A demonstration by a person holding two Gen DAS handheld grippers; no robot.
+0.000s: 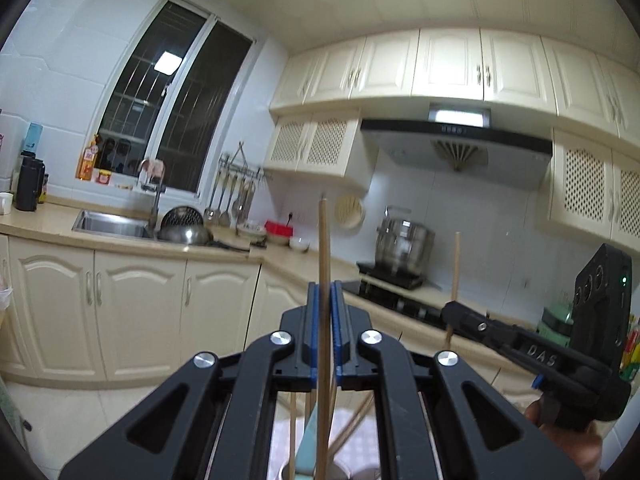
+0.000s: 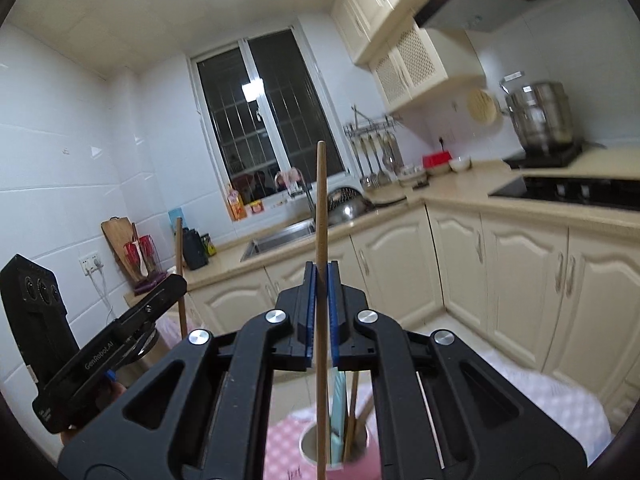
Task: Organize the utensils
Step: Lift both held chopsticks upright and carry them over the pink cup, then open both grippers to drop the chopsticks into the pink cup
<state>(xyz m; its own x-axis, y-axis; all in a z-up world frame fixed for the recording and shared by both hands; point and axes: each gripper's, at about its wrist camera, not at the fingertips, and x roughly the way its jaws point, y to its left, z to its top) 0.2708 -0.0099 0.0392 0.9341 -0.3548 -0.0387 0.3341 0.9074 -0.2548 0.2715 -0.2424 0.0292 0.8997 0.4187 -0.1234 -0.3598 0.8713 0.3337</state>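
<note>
My left gripper (image 1: 325, 292) is shut on a wooden chopstick (image 1: 323, 240) held upright; its lower end reaches down toward a utensil cup (image 1: 340, 474) at the bottom of the left wrist view. My right gripper (image 2: 321, 276) is shut on a second wooden chopstick (image 2: 321, 200), also upright, with its lower end inside a pink cup (image 2: 352, 462) that holds a pale blue utensil (image 2: 338, 420) and several other chopsticks. Each gripper shows in the other's view: the right one (image 1: 450, 312) at right, the left one (image 2: 180, 284) at left.
The cup stands on a pink checked cloth (image 2: 540, 400). Cream cabinets (image 1: 136, 300) line the room. The counter carries a sink (image 1: 108, 222), a steel bowl (image 1: 184, 234), a hob (image 1: 400, 300) and a steel pot (image 1: 404, 246). Ladles hang on a wall rack (image 1: 236, 188).
</note>
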